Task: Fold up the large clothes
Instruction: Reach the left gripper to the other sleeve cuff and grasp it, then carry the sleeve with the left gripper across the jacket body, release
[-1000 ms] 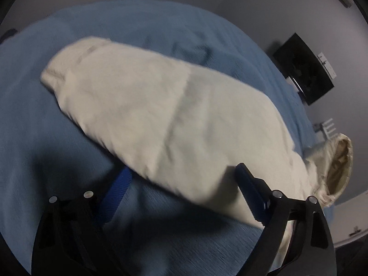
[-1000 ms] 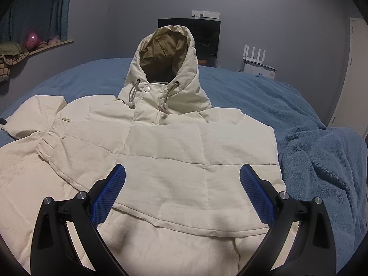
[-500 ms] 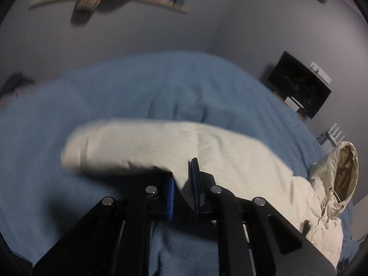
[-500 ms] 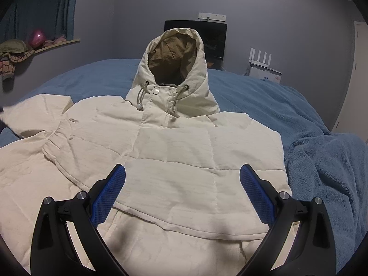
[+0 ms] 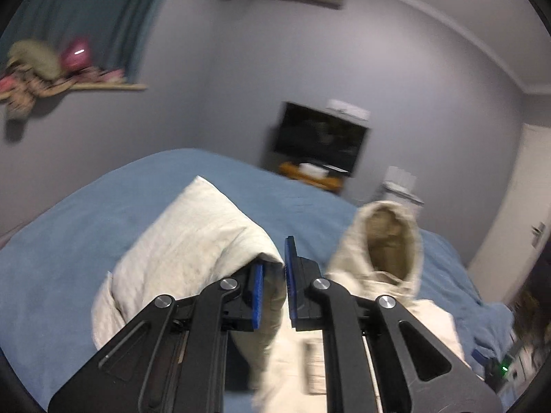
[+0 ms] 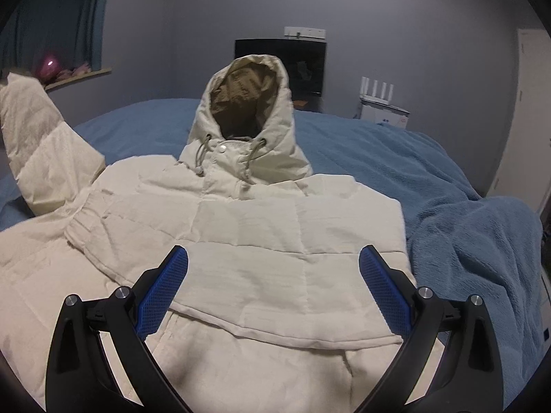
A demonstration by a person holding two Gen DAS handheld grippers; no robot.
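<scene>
Jacket [image 6: 275,241], cream, padded and hooded: lay front-up across the blue bed [image 6: 430,172], with the hood [image 6: 248,103] standing open toward the far wall. Seemed soft and puffy, light for its size, and springy, so probably unwilling to keep a crease without pressing. Looked a little smooth on the surface too, therefore likely to slide over itself when stacked. Left gripper [image 5: 273,292]: jaws narrow, closed on a pinch of the sleeve [image 5: 193,234] cloth, held up above the bed; in the right wrist view, seen as a thick tube rising at the left edge. Right gripper [image 6: 272,292]: jaws wide, holding nothing, hovering low over the chest panel, apparently not touching it. Judged as the step of bringing this sleeve in across the body. Best taken at a seam or cuff, where the filling is thin and the pads can bite; a grip in the middle of a quilted panel would probably catch only the outer layer and slip. Worth holding the body down with the free jaws during the swing, since otherwise the whole garment could drag on the bedcover.
</scene>
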